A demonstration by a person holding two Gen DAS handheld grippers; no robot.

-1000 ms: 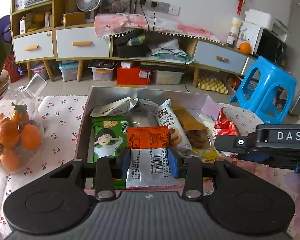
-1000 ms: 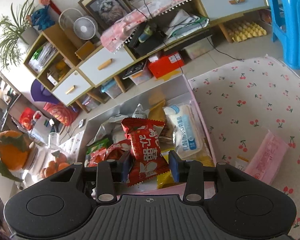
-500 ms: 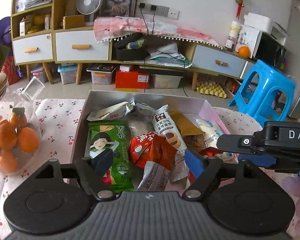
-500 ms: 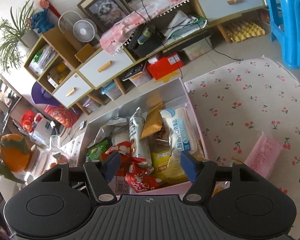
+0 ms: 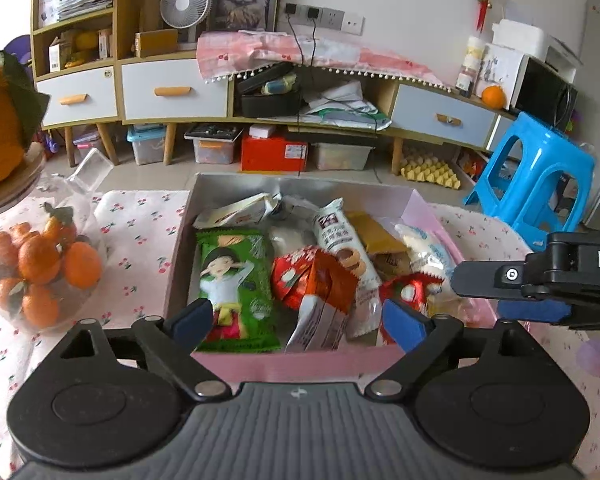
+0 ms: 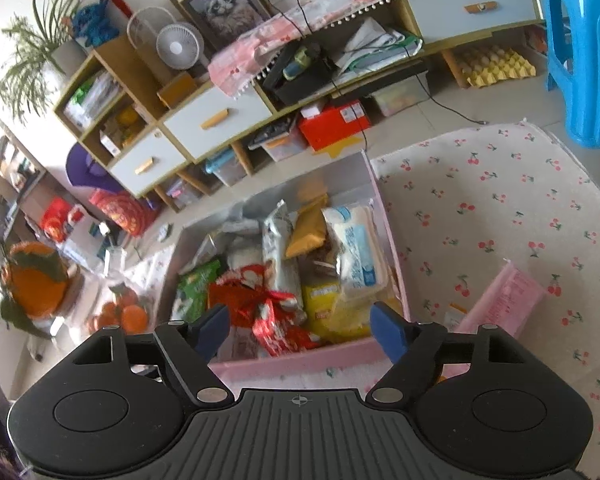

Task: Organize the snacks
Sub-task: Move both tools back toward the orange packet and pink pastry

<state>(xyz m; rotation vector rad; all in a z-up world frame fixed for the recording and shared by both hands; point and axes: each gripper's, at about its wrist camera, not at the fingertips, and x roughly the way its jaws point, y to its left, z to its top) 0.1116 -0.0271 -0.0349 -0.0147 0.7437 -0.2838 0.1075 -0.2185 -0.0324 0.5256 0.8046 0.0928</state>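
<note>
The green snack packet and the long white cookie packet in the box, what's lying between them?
In the left wrist view, an orange and white packet lies tilted between the green snack packet and the white cookie packet, partly over a red wrapper.

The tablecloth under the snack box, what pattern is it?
White tablecloth scattered with small red cherries, clearest in the right wrist view.

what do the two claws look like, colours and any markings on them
Both the left claw and the right claw are matte black, with a ribbed centre plate, round side discs, silver pivot screws and blue fingertips. The right claw's side bears white letters "DA". No cables or sleeves show.
</note>
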